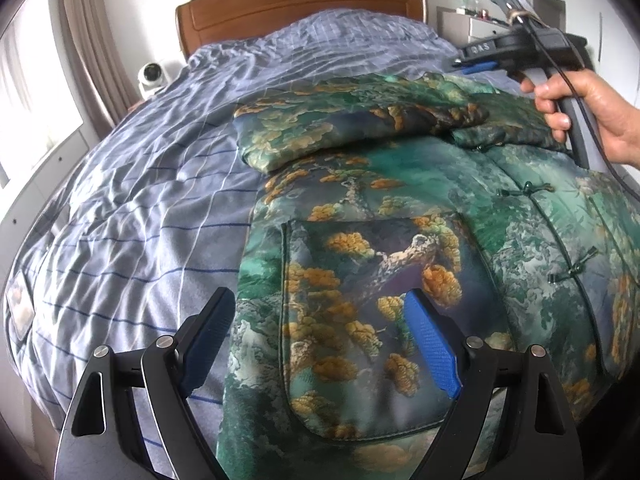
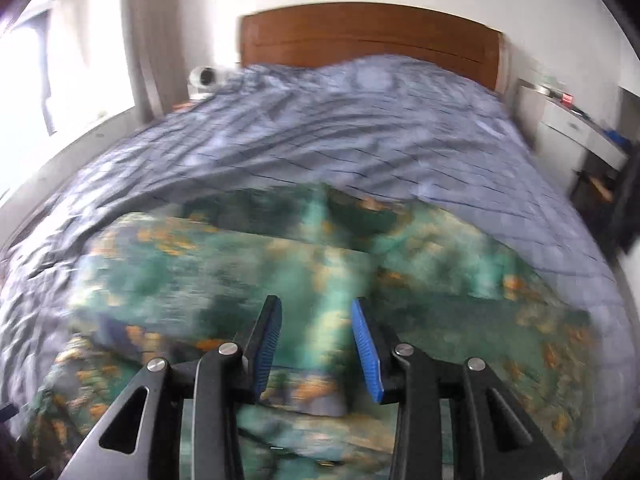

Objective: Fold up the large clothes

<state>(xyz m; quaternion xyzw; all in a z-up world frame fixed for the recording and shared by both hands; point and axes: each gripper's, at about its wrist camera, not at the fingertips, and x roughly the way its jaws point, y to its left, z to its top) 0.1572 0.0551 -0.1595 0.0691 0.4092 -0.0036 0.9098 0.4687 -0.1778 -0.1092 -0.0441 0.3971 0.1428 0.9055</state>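
Observation:
A green padded jacket (image 1: pixel 400 200) with a gold and orange tree print lies spread on the bed, knot buttons (image 1: pixel 524 190) down its front. One sleeve (image 1: pixel 320 136) is folded across its upper part. My left gripper (image 1: pixel 318 294) hovers open over the patch pocket (image 1: pixel 360 320) near the jacket's left edge, with nothing between its blue pads. A hand (image 1: pixel 592 108) holds the right gripper above the jacket's far right side. In the blurred right wrist view, the right gripper (image 2: pixel 316 302) stands partly open above the jacket (image 2: pixel 280 272), with no cloth between its pads.
A crumpled blue-grey checked duvet (image 1: pixel 140 200) covers the bed, with a wooden headboard (image 1: pixel 300 4) behind. A small white device (image 1: pixel 151 76) sits at the bed's far left by the curtain. A white nightstand (image 2: pixel 576 124) stands on the right.

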